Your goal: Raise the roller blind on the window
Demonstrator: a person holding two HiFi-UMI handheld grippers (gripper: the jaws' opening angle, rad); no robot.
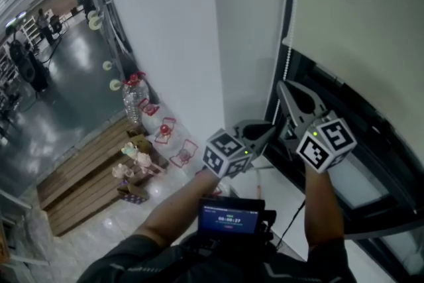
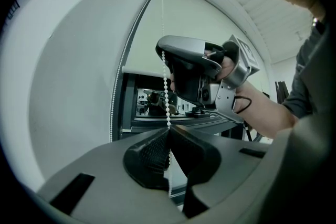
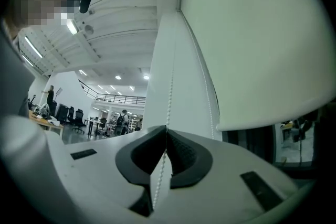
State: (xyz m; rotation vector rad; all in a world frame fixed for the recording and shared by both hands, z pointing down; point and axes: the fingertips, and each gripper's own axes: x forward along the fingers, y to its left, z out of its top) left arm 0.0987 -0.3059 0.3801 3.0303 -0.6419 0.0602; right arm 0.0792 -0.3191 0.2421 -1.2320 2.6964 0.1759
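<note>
My left hand-held gripper (image 2: 168, 135) is clenched on the white beaded pull chain (image 2: 167, 93). Its ribbed dark pads meet on the beads, and the chain runs straight up out of the jaws. The gripper points level.

My right hand-held gripper (image 3: 166, 131) is likewise clenched on the same chain, with the beads passing between its closed pads and on upward. It sits above the left one and tilts slightly up. In the left gripper view its tips close on the chain just above my left grip. Both grippers are close together on one strand. A second strand of the chain hangs just to the right of it, against the frame.

The cream fabric roller blind (image 1: 358, 3) covers the upper part of the window. Its bottom edge hangs a little above the right gripper's tips. Below that edge the dark metal window frame (image 1: 377, 172) and the glass are exposed.

The plain white wall (image 1: 159, 23) adjoins the frame on the left. A small black screen (image 1: 230, 217) with a lit display sits at my chest, below both forearms.
</note>
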